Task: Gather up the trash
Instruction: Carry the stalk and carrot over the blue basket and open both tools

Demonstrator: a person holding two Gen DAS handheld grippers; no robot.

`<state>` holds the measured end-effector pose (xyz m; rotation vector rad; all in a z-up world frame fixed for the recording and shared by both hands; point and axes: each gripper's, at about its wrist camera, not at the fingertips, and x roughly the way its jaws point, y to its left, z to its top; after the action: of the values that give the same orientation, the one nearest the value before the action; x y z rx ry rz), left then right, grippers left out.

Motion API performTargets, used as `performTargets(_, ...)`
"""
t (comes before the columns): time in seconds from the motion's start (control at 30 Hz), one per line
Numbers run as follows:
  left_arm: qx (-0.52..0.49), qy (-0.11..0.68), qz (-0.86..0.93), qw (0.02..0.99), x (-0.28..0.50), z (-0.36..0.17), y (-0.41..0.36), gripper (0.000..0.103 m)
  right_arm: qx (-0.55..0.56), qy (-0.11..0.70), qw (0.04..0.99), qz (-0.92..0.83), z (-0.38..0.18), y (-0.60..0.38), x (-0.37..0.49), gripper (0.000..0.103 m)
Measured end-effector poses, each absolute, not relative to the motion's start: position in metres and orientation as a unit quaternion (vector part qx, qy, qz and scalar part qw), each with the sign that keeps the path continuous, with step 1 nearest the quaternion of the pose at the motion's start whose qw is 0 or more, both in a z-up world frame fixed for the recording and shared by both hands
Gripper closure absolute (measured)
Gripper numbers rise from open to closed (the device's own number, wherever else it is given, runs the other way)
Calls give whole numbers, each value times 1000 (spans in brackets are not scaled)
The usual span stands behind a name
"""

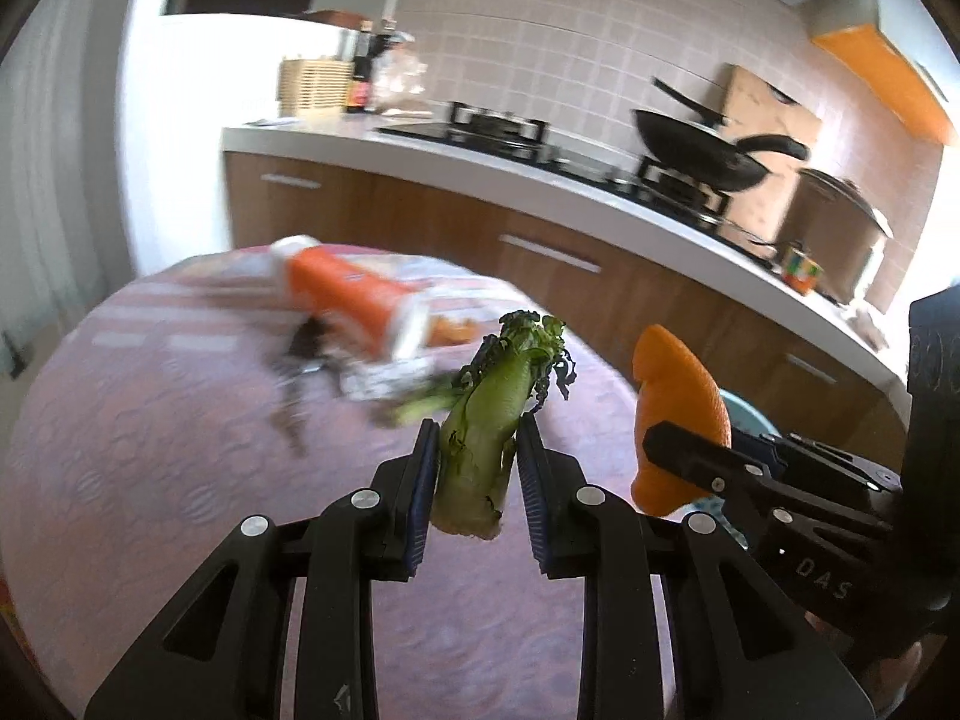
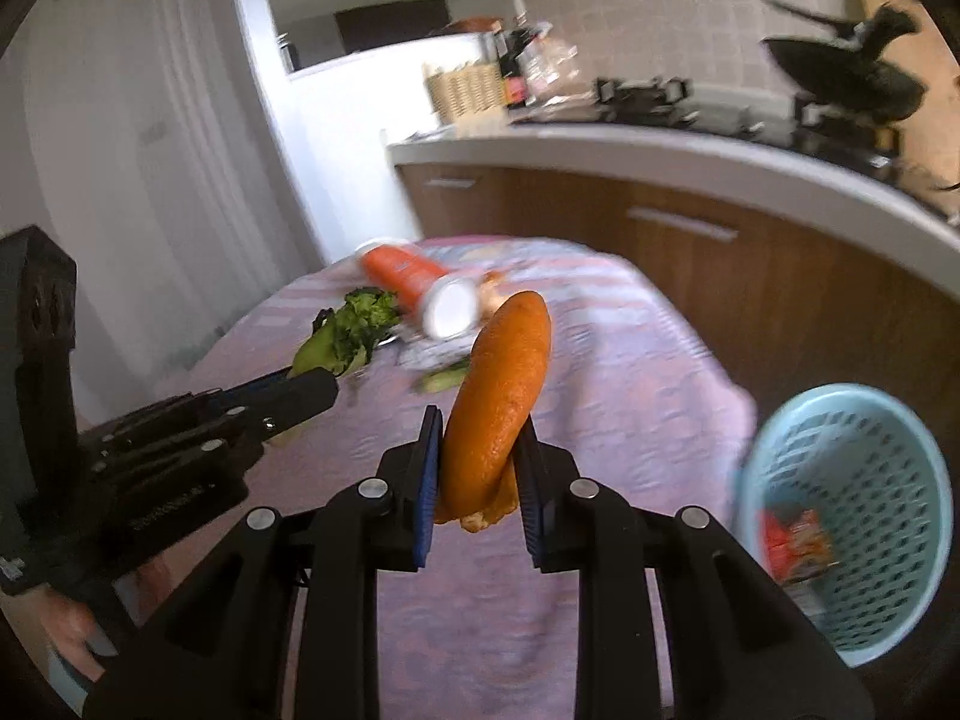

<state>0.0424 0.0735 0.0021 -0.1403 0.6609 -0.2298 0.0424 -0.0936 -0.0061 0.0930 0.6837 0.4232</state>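
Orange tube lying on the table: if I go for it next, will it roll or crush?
The orange tube lies on its side and looks round with a flat white end, so a nudge would probably roll it across the cloth-covered table. It looks like a light, thin-walled container, so a hard squeeze might dent it.

Perforated plastic basket (image 2: 864,540), cloth-covered table (image 2: 630,372)

The left gripper (image 1: 477,462) is squeezing a green vegetable stalk (image 1: 486,432) between its blue pads, leafy end pointing up and away, above a pink tablecloth (image 1: 150,420). On the right, the right gripper (image 1: 666,450) is holding an orange peel (image 1: 678,384). Farther on the table an orange carton (image 1: 354,300) is lying on its side among blurred scraps. Behind, a black wok (image 1: 696,150) is sitting on the stove (image 1: 480,126) on the white counter (image 1: 336,138).
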Motion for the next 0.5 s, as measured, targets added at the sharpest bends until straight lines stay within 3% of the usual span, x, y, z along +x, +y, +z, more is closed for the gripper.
performTargets(0.5, -5, 391, -249, 886, 94, -23, -101, 78, 110, 334, 934, 66, -26, -260, 45, 83)
